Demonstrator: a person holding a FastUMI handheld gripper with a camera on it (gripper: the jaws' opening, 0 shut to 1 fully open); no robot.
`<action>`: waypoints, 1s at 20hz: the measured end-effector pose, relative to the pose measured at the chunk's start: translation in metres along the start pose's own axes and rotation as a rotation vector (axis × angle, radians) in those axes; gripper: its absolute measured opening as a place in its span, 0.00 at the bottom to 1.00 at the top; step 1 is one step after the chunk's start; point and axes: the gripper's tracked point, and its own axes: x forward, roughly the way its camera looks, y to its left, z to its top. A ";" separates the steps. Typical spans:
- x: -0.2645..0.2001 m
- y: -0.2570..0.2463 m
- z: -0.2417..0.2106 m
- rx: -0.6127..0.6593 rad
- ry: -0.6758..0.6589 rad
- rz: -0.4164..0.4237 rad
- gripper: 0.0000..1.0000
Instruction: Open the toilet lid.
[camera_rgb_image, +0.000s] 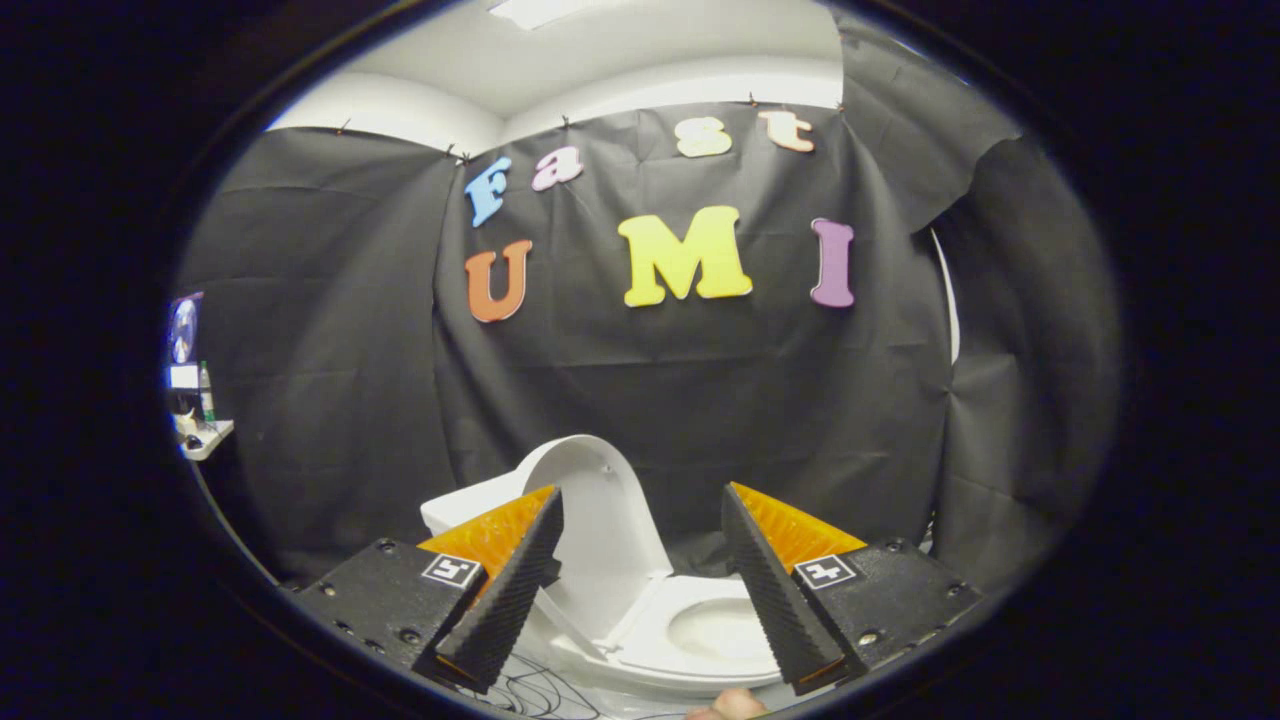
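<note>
The toilet lid (590, 510) stood raised, leaning back toward the tank (470, 505), with the seat (700, 625) down. The gripper (640, 520) hung before it, fingers spread apart and clamping nothing.

Toilet lid (600, 520) and seat (700, 640) partly behind the spread, empty jaws

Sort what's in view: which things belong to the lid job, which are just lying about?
Job:
toilet lid, raised upright
toilet seat, down
gripper, fingers open, holding nothing

Lying about:
shelf with small items, off to the side
cables on the floor
</note>
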 end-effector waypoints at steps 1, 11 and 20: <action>-0.008 -0.007 0.001 -0.006 -0.011 -0.007 0.99; -0.089 -0.063 0.010 -0.041 -0.098 -0.087 0.99; -0.138 -0.102 -0.004 -0.010 -0.137 -0.111 0.99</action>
